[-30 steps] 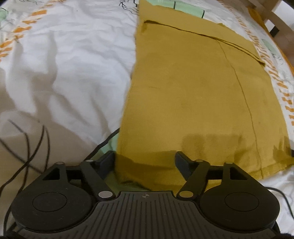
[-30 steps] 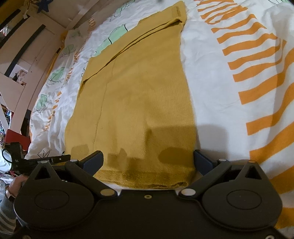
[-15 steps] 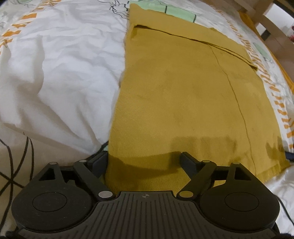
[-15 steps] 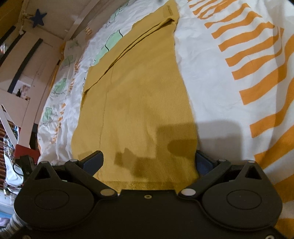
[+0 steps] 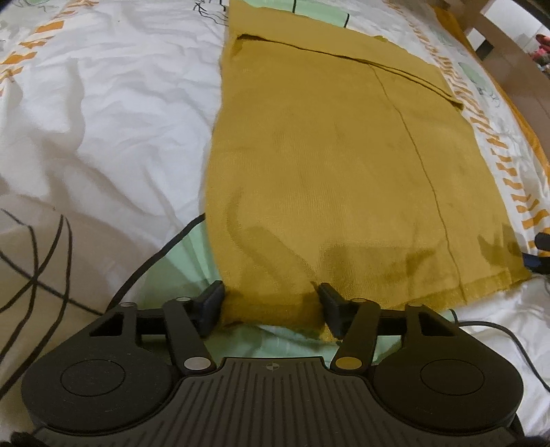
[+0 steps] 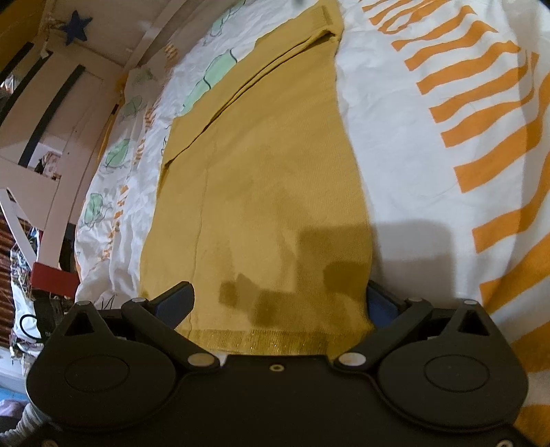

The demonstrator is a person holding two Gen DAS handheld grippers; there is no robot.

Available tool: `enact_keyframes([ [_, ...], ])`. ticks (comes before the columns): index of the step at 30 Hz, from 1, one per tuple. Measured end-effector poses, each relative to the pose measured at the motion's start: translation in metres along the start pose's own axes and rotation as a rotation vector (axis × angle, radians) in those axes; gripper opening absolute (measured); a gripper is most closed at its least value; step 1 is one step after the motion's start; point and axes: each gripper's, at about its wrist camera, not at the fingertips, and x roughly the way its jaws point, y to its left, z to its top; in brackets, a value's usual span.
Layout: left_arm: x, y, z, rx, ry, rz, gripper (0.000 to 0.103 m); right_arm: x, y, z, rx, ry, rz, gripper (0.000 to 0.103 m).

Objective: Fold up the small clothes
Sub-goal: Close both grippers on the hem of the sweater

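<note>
A mustard-yellow knit garment (image 5: 343, 165) lies flat on the bed, folded lengthwise, with a sleeve laid across its far end. It also shows in the right wrist view (image 6: 261, 192). My left gripper (image 5: 270, 304) is open, its jaws on either side of the garment's near left hem corner, which is slightly bunched between them. My right gripper (image 6: 278, 302) is open wide, its jaws spanning the ribbed hem (image 6: 275, 342) at the near right corner. Neither jaw pair has closed on the cloth.
The bed sheet (image 5: 103, 113) is white with orange stripes (image 6: 464, 113), green patches and black line drawings. A wooden bed frame (image 5: 498, 44) runs along the far right. White furniture with a blue star (image 6: 74, 29) stands left of the bed. A black cable (image 5: 498, 330) trails on the sheet.
Both grippers have moved forward and down onto the near hem. The left jaws have narrowed around the hem corner, and the cloth there has bunched up.
</note>
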Motion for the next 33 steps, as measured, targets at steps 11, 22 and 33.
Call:
enact_keyframes([
  [11,-0.013,0.017,-0.008,-0.133,-0.101,-0.029,0.034,-0.006,-0.006,-0.002,0.051,-0.009,-0.034,0.066],
  [22,-0.027,0.027,-0.007,-0.238,-0.219,-0.018,0.034,-0.005,-0.006,-0.001,0.043,0.006,-0.05,0.066],
  [33,-0.019,0.025,-0.004,-0.207,-0.158,0.036,0.006,-0.003,-0.003,-0.003,0.031,0.005,-0.047,0.051],
])
